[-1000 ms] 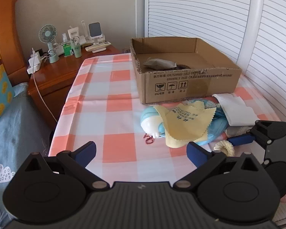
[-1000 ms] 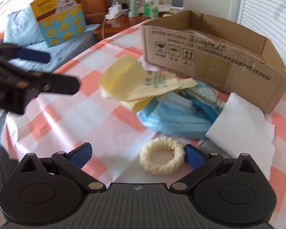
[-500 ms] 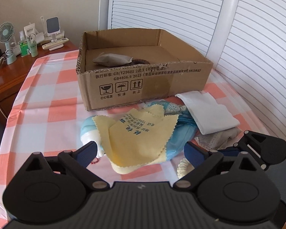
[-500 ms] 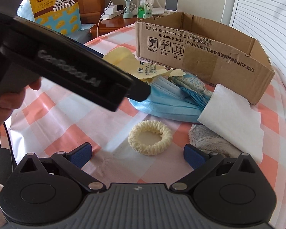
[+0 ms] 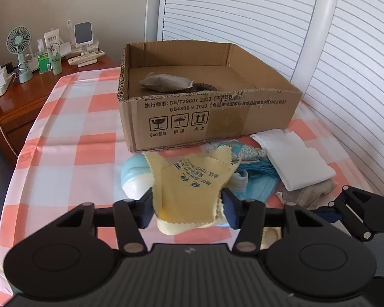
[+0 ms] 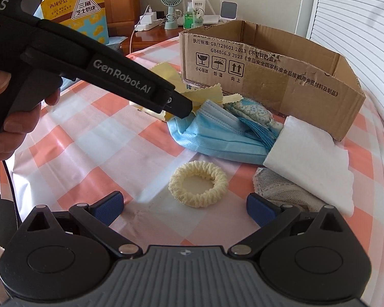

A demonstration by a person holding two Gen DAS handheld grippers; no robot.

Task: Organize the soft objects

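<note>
1. The left gripper (image 5: 187, 208) is seen nearest in its own view, its fingers (image 5: 144, 211) closing on the yellow cloth (image 5: 192, 192), which is bunched between the blue pads and touched by both.
2. The right gripper (image 6: 184, 206) is held with its fingers wide apart over the checked worktop (image 6: 102, 153); nothing is held between them.
3. Just beyond the right gripper's fingertips a cream scrunchie (image 6: 199, 184) is laid flat on the worktop, with a piece of grey lace fabric (image 6: 281, 189) near it to the right.
4. Farther on, a pile of soft things is found: a blue face mask (image 6: 212, 135), a patterned cloth (image 6: 253, 111) and a folded white cloth (image 6: 309, 161), which is laid partly over the mask.
5. A pale blue and white rounded item (image 5: 134, 179) is seen under the yellow cloth's left side.
6. Behind the pile an open cardboard box (image 5: 207, 117) is placed, with a grey-brown pouch (image 5: 166, 83) inside it.
7. At the far left a wooden nightstand (image 5: 25, 99) is shown, carrying a small fan (image 5: 19, 41).
</note>
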